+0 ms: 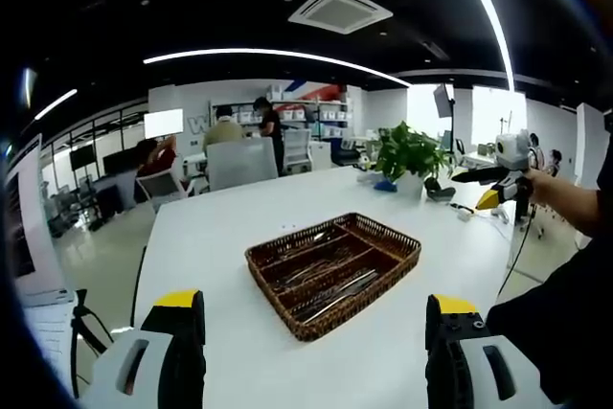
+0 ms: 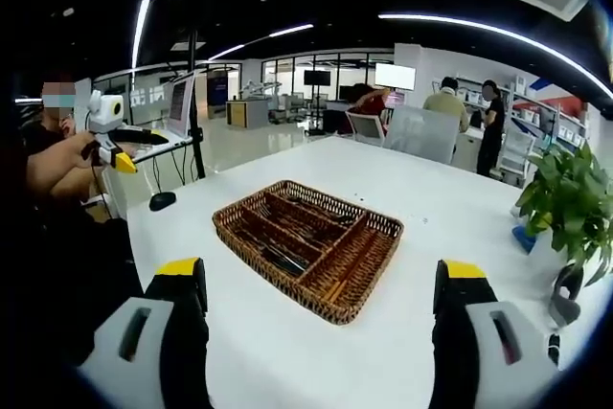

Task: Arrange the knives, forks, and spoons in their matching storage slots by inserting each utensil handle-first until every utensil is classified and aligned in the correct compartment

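Cutlery (image 1: 330, 280), seemingly sorted, fills the basket (image 1: 407, 254) mid-table (image 1: 239, 352); both tools (image 1: 314, 318) (image 2: 321, 284) gape wide, empty.

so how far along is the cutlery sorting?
Looks done or nearly so: the utensils all lie inside the wicker tray, in its divided slots, though type per slot is too small to read. In hand: nothing; left gripper and right gripper are open. Left: no loose utensils show on the white table.
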Demonstrator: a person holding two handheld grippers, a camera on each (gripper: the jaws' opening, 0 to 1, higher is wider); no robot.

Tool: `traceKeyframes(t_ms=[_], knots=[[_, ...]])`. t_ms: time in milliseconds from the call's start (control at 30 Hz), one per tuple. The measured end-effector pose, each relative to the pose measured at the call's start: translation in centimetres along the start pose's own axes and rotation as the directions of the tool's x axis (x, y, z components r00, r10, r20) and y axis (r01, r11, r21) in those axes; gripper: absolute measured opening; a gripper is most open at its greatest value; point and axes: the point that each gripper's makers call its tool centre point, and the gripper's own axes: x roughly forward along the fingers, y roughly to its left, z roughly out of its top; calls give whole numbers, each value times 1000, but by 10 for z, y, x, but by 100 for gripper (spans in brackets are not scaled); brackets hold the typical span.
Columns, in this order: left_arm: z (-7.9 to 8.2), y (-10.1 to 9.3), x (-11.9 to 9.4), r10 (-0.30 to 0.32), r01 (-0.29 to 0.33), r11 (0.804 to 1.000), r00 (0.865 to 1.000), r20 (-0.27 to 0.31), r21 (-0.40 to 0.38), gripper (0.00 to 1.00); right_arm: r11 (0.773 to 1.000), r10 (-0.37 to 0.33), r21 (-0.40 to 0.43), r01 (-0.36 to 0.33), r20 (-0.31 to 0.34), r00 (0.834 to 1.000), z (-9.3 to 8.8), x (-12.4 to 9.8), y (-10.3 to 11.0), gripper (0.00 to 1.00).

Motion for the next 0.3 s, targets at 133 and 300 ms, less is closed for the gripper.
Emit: traceKeyframes(t_ms=[133,300], knots=[[-1,0,0,1,-1,1000,1000,0,0,100,1000,3,1,-3,-3,1000,-1,0,0,99],[-2,0,2,1,-1,1000,1000,-1,-1,100,1000,0,4,0,0,1000,-2,0,-1,99]])
